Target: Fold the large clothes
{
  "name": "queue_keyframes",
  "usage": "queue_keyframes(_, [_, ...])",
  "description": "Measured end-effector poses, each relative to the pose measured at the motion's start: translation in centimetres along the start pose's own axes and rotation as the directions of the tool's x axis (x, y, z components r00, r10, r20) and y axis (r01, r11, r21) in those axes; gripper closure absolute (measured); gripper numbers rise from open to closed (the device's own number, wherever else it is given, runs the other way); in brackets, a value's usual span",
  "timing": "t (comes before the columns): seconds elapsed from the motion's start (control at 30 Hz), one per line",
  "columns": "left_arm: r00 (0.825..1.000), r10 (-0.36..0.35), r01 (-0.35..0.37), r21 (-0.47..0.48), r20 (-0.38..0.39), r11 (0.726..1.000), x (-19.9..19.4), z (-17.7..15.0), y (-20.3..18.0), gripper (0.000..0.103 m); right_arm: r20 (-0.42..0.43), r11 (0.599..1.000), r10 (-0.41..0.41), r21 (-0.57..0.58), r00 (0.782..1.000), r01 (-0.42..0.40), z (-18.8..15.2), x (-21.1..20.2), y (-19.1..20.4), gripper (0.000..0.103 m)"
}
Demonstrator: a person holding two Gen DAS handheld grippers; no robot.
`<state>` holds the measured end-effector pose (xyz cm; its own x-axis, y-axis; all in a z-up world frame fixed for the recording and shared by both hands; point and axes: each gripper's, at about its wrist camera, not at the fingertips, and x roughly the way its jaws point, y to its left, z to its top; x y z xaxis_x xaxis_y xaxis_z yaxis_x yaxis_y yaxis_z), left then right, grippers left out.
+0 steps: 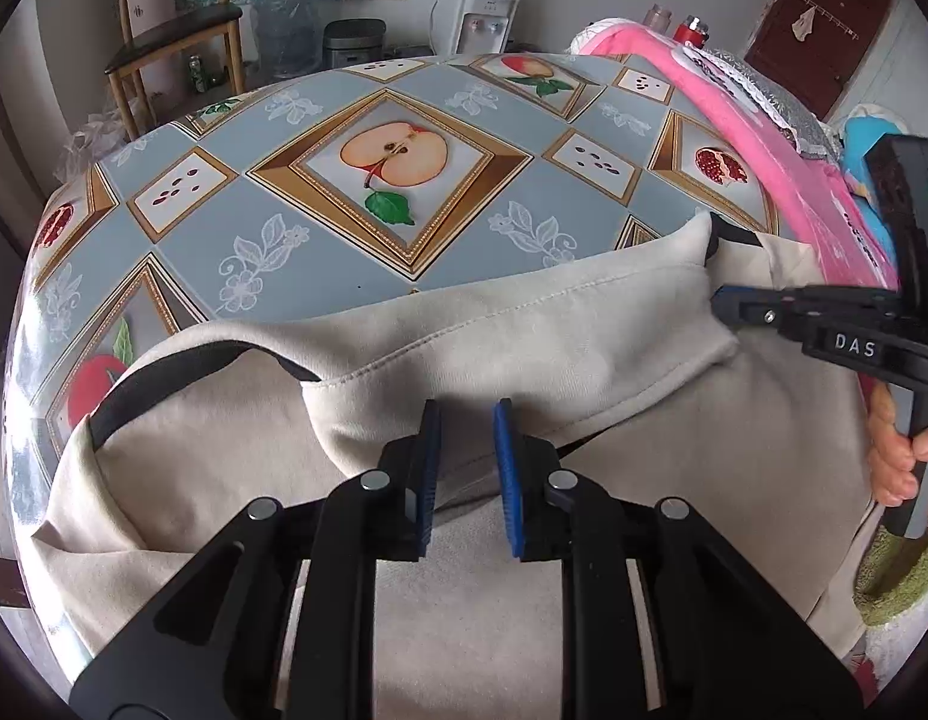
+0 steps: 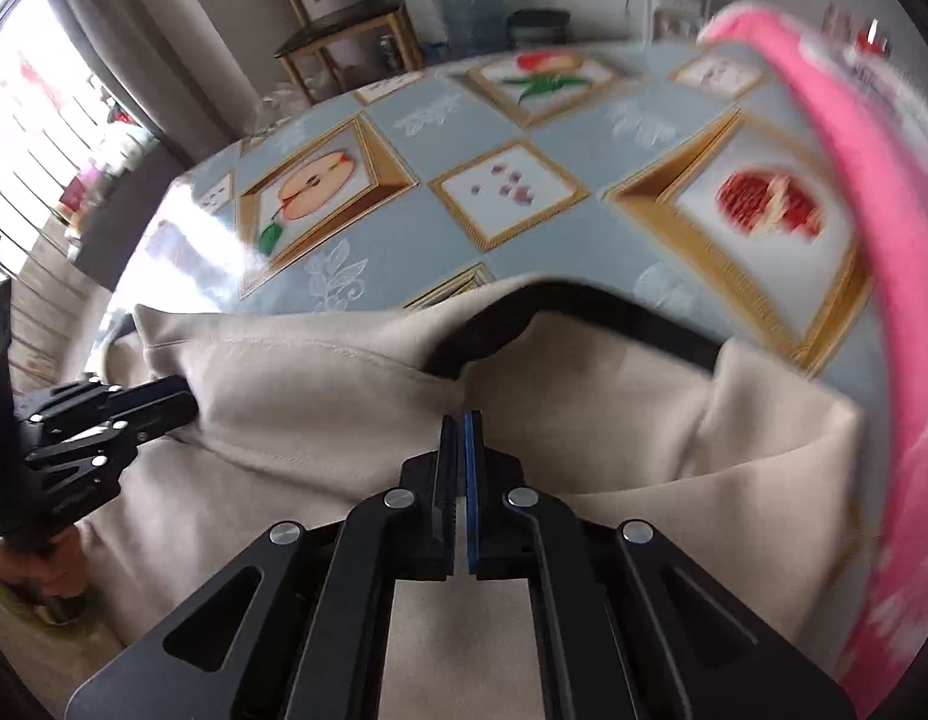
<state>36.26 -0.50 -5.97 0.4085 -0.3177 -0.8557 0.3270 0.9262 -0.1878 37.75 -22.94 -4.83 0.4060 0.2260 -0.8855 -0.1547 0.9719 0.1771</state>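
A large beige garment (image 1: 464, 348) with a black neck trim (image 1: 182, 372) lies on the near part of the table, a sleeve folded across it. My left gripper (image 1: 467, 420) is open, its jaws a small gap apart just above the folded sleeve, holding nothing. My right gripper (image 2: 462, 426) is shut on the beige garment (image 2: 344, 384) near the black collar (image 2: 584, 300). In the left wrist view the right gripper (image 1: 719, 303) pinches the cloth at the right. In the right wrist view the left gripper (image 2: 182, 399) sits at the garment's left end.
The table (image 1: 320, 252) carries a blue-grey cloth with fruit pictures. A pink garment (image 1: 764, 144) lies along its right side, also in the right wrist view (image 2: 872, 180). A wooden chair (image 1: 170, 36) and a water dispenser (image 1: 485, 18) stand beyond the far edge.
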Motion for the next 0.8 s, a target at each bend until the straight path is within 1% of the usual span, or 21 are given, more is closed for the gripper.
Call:
queue_keyframes(0.03, [1.000,-0.006,0.006,-0.005,0.003,1.000,0.0,-0.1,0.0,0.084,0.024,0.999,0.037,0.002,0.999,-0.037,0.2,-0.8,0.5,0.102])
queue_keyframes(0.07, [1.000,-0.014,0.014,-0.012,0.008,1.000,0.0,-0.1,0.2,0.084,0.046,0.998,0.057,0.006,0.997,-0.057,0.5,-1.5,1.0,0.102])
queue_keyframes(0.13, [1.000,-0.024,0.025,-0.025,0.018,0.999,-0.1,-0.2,0.4,0.084,0.084,0.998,0.050,-0.038,0.995,-0.047,1.2,-2.1,2.9,0.102])
queue_keyframes(0.17, [0.999,-0.024,0.025,-0.026,0.022,0.999,-0.1,-0.3,0.4,0.084,0.088,0.997,0.041,-0.063,0.995,-0.035,1.5,-1.7,4.0,0.102])
queue_keyframes(0.27, [0.999,-0.019,0.019,-0.027,0.027,0.999,-0.1,-0.4,0.3,0.084,0.061,0.996,0.007,-0.091,0.998,-0.002,2.1,0.5,5.3,0.102])
queue_keyframes(0.3, [0.999,-0.020,0.021,-0.030,0.027,0.999,0.0,-0.3,0.3,0.084,0.036,0.996,-0.016,-0.090,0.999,0.019,2.0,2.1,5.3,0.102])
queue_keyframes(0.33, [0.999,-0.024,0.025,-0.034,0.028,0.999,0.0,-0.3,0.4,0.084,0.055,0.996,-0.010,-0.087,0.998,0.015,1.9,2.6,5.1,0.102])
queue_keyframes(0.4, [0.999,-0.034,0.035,-0.044,0.026,0.998,-0.1,-0.3,0.6,0.084,0.035,0.999,-0.007,-0.050,0.999,0.008,2.3,2.4,4.9,0.101])
queue_keyframes(0.43, [0.999,-0.038,0.039,-0.045,0.025,0.998,-0.1,-0.3,0.7,0.085,0.030,1.000,0.003,-0.031,1.000,-0.002,2.3,2.0,4.9,0.101])
queue_keyframes(0.47, [0.999,-0.041,0.042,-0.046,0.026,0.998,-0.1,-0.3,0.8,0.085,0.039,0.999,0.034,-0.038,0.999,-0.033,2.3,1.3,5.3,0.101])
queue_keyframes(0.5, [0.999,-0.046,0.047,-0.048,0.029,0.998,-0.1,-0.4,0.8,0.085,0.053,0.996,0.068,-0.061,0.996,-0.065,2.1,0.5,5.9,0.099])
queue_keyframes(0.53, [0.998,-0.051,0.052,-0.051,0.033,0.997,-0.1,-0.4,0.9,0.085,0.058,0.994,0.082,-0.081,0.995,-0.077,1.8,0.0,6.7,0.099])
queue_keyframes(0.6, [0.997,-0.063,0.065,-0.064,0.040,0.996,-0.2,-0.5,1.2,0.085,0.042,0.987,0.118,-0.113,0.992,-0.113,1.4,0.2,8.0,0.098])
queue_keyframes(0.67, [0.996,-0.077,0.080,-0.079,0.039,0.994,-0.2,-0.5,1.5,0.085,0.000,0.988,0.097,-0.124,0.995,-0.097,0.9,2.0,8.8,0.098])
queue_keyframes(0.7, [0.996,-0.084,0.087,-0.091,0.038,0.992,-0.3,-0.4,1.7,0.085,0.007,0.987,0.093,-0.129,0.996,-0.091,0.6,2.7,8.8,0.097])
queue_keyframes(0.73, [0.995,-0.088,0.092,-0.104,0.040,0.990,-0.5,-0.3,1.8,0.085,0.015,0.987,0.103,-0.125,0.995,-0.100,0.6,2.7,8.7,0.097])
queue_keyframes(0.8, [0.994,-0.090,0.096,-0.113,0.059,0.989,-1.2,-0.2,2.0,0.085,-0.008,0.990,0.106,-0.092,0.994,-0.106,0.9,2.3,8.3,0.095])
